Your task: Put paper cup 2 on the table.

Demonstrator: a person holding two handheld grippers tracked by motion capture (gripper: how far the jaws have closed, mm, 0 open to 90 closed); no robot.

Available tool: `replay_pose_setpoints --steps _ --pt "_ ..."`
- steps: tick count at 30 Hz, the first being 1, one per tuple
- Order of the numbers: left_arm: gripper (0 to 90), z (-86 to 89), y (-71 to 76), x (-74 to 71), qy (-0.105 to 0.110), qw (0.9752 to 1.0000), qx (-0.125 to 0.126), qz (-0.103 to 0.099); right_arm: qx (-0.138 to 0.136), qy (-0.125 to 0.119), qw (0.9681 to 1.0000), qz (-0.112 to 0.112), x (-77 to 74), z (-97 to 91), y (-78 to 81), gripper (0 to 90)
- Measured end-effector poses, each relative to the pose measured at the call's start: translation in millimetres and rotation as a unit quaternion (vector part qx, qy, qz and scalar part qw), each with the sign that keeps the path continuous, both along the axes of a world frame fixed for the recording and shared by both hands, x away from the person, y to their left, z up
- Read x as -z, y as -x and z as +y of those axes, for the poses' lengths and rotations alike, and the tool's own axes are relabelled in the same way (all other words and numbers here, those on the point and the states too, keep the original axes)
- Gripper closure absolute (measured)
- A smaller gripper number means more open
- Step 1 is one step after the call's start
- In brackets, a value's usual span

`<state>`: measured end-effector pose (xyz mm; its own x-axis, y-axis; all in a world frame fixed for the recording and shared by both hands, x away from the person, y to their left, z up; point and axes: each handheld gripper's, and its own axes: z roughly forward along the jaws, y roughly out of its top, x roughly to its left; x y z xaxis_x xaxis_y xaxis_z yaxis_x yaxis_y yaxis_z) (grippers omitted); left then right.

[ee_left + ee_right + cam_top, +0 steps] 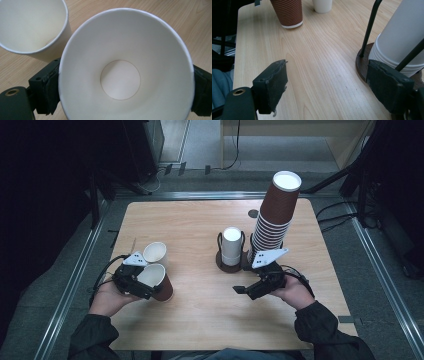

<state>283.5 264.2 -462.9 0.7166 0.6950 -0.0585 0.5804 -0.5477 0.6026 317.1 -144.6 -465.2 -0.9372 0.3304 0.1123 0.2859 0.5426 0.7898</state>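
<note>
Brown cup sits between my left gripper pads, touching both; white cup just beyond. Right gripper open, empty; stacks untouched, more to pull.

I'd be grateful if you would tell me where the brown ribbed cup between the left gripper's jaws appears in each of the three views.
High view: the brown cup stands low on the left, between the left gripper's jaws.
Left gripper view: it takes up the centre, seen down into its white inside, a jaw at either side.
Right gripper view: its ribbed wall stands at the top, left of centre.
Shared landmark: the white cup next to it.
</note>
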Motion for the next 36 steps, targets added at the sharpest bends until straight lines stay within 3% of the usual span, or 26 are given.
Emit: replay_pose_setpoints --steps 9,16,22,26,36 --pt "2.7 -1.3 -2.4 2.1 0.015 0.9998 0.002 0.014 0.001 -0.002 1.0 0.002 -0.4 -0.8 0.5 18.2" --pt "0.6 -0.4 -1.8 -1.0 0.03 0.9994 0.005 0.014 0.006 -0.006 0.9999 0.011 -0.8 -1.3 0.6 18.1" --pt "0.3 -0.9 1.0 -5.5 0.037 0.9992 0.001 0.011 0.004 -0.008 0.9999 0.012 -2.0 -2.8 0.9 18.1" --pt "0.0 0.6 -0.3 -9.2 0.055 0.9982 -0.005 0.024 0.003 -0.007 0.9999 0.012 -1.6 -2.4 1.0 18.1" --pt "0.0 0.8 1.9 -19.6 0.07 0.9971 -0.006 0.028 0.001 -0.006 0.9999 0.012 -1.3 -2.1 1.1 18.1"
